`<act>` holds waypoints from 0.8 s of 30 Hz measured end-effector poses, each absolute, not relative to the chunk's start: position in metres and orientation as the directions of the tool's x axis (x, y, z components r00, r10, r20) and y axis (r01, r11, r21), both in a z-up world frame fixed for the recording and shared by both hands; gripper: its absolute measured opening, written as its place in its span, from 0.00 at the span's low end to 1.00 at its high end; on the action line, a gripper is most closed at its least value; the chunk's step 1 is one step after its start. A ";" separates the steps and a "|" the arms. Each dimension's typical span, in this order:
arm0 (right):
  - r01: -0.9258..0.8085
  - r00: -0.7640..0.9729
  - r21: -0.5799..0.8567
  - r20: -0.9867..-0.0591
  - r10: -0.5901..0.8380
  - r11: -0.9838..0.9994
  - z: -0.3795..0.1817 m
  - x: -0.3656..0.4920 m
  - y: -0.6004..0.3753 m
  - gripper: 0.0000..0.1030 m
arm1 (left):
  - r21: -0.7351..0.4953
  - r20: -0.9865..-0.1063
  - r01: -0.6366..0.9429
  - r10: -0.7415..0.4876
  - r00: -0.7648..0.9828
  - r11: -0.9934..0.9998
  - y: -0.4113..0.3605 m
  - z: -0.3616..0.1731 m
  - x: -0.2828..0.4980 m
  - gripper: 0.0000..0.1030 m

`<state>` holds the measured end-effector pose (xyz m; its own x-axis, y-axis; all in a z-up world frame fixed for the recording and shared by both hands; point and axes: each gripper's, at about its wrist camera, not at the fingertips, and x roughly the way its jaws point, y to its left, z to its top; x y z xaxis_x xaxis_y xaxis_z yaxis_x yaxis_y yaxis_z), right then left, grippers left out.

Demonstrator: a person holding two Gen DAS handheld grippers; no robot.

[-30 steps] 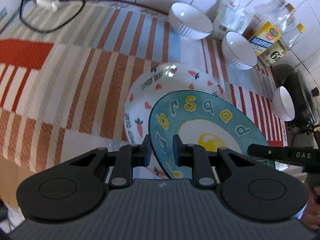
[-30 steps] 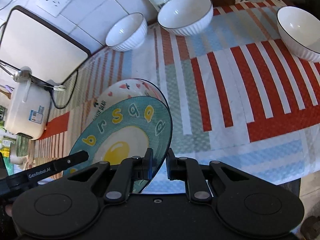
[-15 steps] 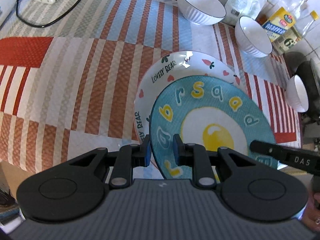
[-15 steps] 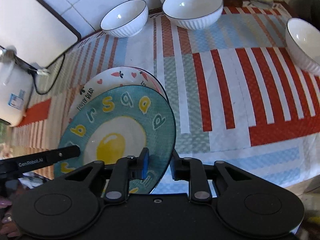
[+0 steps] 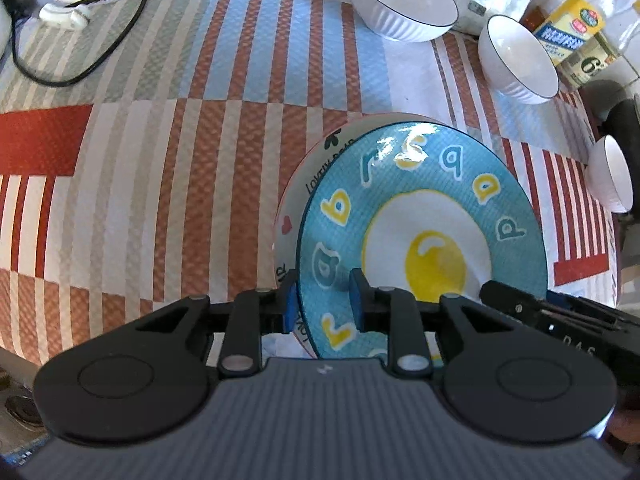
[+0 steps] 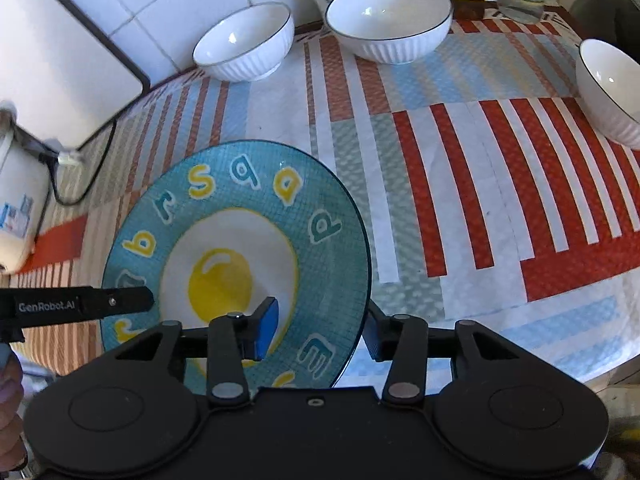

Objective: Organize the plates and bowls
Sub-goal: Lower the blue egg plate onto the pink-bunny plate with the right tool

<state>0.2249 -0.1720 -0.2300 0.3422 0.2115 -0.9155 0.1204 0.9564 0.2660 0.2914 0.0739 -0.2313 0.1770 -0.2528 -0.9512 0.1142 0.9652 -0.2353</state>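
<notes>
A blue plate (image 5: 436, 208) (image 6: 240, 216) with a fried-egg picture and letters lies on a white "LOVELY BEAR" plate (image 5: 292, 200) on the striped cloth. From the right wrist view the white plate is hidden under it. My left gripper (image 5: 323, 306) straddles the blue plate's near left rim; its jaws are opening and stand slightly apart from the rim. My right gripper (image 6: 319, 332) straddles the near right rim, its jaws opening wide and off the plate. Three white bowls (image 6: 244, 40) (image 6: 388, 16) (image 6: 612, 84) stand along the back and right.
A rice cooker (image 6: 16, 208) and a white board (image 6: 52, 60) with a black cable (image 5: 80, 64) sit at the back left. Bottles and a carton (image 5: 572, 32) line the tiled wall. A dark pan (image 5: 624, 120) is at the far right. The table edge runs just below the grippers.
The blue plate has come down onto the white plate and now covers most of it. The right jaws went from shut on the rim to wide apart; the left jaws widened a little.
</notes>
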 end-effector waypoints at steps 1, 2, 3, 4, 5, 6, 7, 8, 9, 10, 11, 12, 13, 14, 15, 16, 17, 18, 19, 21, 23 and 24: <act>0.129 0.351 0.273 -0.912 0.213 0.953 -0.230 0.224 -0.173 0.50 | -0.234 -0.952 0.115 -0.252 0.172 0.965 0.073 -0.232 0.293 0.23; 0.136 0.357 0.277 -0.909 0.214 0.951 -0.231 0.224 -0.173 0.49 | -0.231 -0.954 0.119 -0.249 0.168 0.966 0.073 -0.231 0.293 0.23; 0.143 0.362 0.279 -0.908 0.212 0.950 -0.231 0.224 -0.173 0.50 | -0.225 -0.956 0.125 -0.244 0.165 0.966 0.072 -0.231 0.294 0.23; 0.149 0.368 0.276 -0.907 0.206 0.949 -0.231 0.224 -0.173 0.50 | -0.218 -0.957 0.131 -0.238 0.165 0.967 0.071 -0.230 0.294 0.23; 0.156 0.374 0.274 -0.906 0.200 0.949 -0.231 0.224 -0.174 0.49 | -0.207 -0.959 0.142 -0.229 0.167 0.968 0.070 -0.229 0.293 0.24; 0.159 0.379 0.274 -0.904 0.198 0.949 -0.231 0.223 -0.173 0.50 | -0.183 -0.962 0.159 -0.210 0.177 0.970 0.067 -0.227 0.292 0.24; 0.161 0.383 0.272 -0.903 0.194 0.949 -0.230 0.224 -0.173 0.49 | -0.147 -0.964 0.177 -0.181 0.195 0.973 0.064 -0.223 0.292 0.24; 0.163 0.387 0.266 -0.903 0.187 0.950 -0.231 0.225 -0.172 0.49 | -0.099 -0.963 0.199 -0.144 0.229 0.975 0.058 -0.219 0.291 0.24; 0.162 0.391 0.258 -0.903 0.178 0.953 -0.231 0.226 -0.172 0.42 | -0.062 -0.953 0.227 -0.125 0.274 0.972 0.053 -0.213 0.290 0.24; 0.163 0.392 0.252 -0.904 0.171 0.954 -0.231 0.227 -0.173 0.39 | -0.044 -0.945 0.255 -0.123 0.303 0.966 0.049 -0.208 0.289 0.24; 0.171 0.390 0.244 -0.906 0.162 0.955 -0.232 0.228 -0.174 0.34 | -0.038 -0.943 0.290 -0.130 0.307 0.956 0.043 -0.206 0.289 0.24; 0.173 0.389 0.242 -0.907 0.160 0.955 -0.233 0.229 -0.176 0.31 | -0.040 -0.944 0.311 -0.138 0.299 0.950 0.039 -0.205 0.289 0.19; 0.171 0.388 0.241 -0.908 0.160 0.955 -0.234 0.230 -0.177 0.31 | -0.043 -0.945 0.314 -0.141 0.296 0.948 0.036 -0.205 0.288 0.18; 0.171 0.390 0.247 -0.906 0.165 0.954 -0.235 0.231 -0.178 0.31 | -0.046 -0.944 0.321 -0.147 0.297 0.946 0.035 -0.205 0.288 0.18; 0.176 0.389 0.252 -0.906 0.168 0.952 -0.236 0.233 -0.179 0.31 | -0.052 -0.943 0.330 -0.155 0.295 0.943 0.034 -0.205 0.287 0.18; 0.175 0.386 0.249 -0.907 0.166 0.952 -0.236 0.234 -0.179 0.31 | -0.052 -0.944 0.331 -0.154 0.291 0.942 0.034 -0.204 0.287 0.18; 0.168 0.384 0.240 -0.909 0.160 0.956 -0.236 0.235 -0.177 0.32 | -0.051 -0.945 0.330 -0.152 0.289 0.943 0.034 -0.204 0.288 0.18; 0.156 0.381 0.225 -0.912 0.152 0.962 -0.235 0.236 -0.175 0.32 | -0.053 -0.944 0.330 -0.156 0.291 0.942 0.034 -0.202 0.288 0.18; 0.144 0.380 0.213 -0.914 0.145 0.966 -0.233 0.236 -0.174 0.32 | -0.059 -0.943 0.329 -0.161 0.292 0.942 0.035 -0.199 0.288 0.18; 0.122 0.398 0.202 -0.907 0.139 0.972 -0.224 0.234 -0.175 0.32 | -0.071 -0.941 0.332 -0.174 0.290 0.941 0.035 -0.193 0.288 0.19; 0.098 0.433 0.211 -0.889 0.149 0.973 -0.209 0.231 -0.183 0.35 | -0.074 -0.937 0.346 -0.184 0.296 0.935 0.030 -0.186 0.286 0.19; 0.090 0.450 0.221 -0.879 0.158 0.971 -0.201 0.229 -0.187 0.40 | -0.073 -0.937 0.352 -0.185 0.296 0.933 0.028 -0.182 0.285 0.19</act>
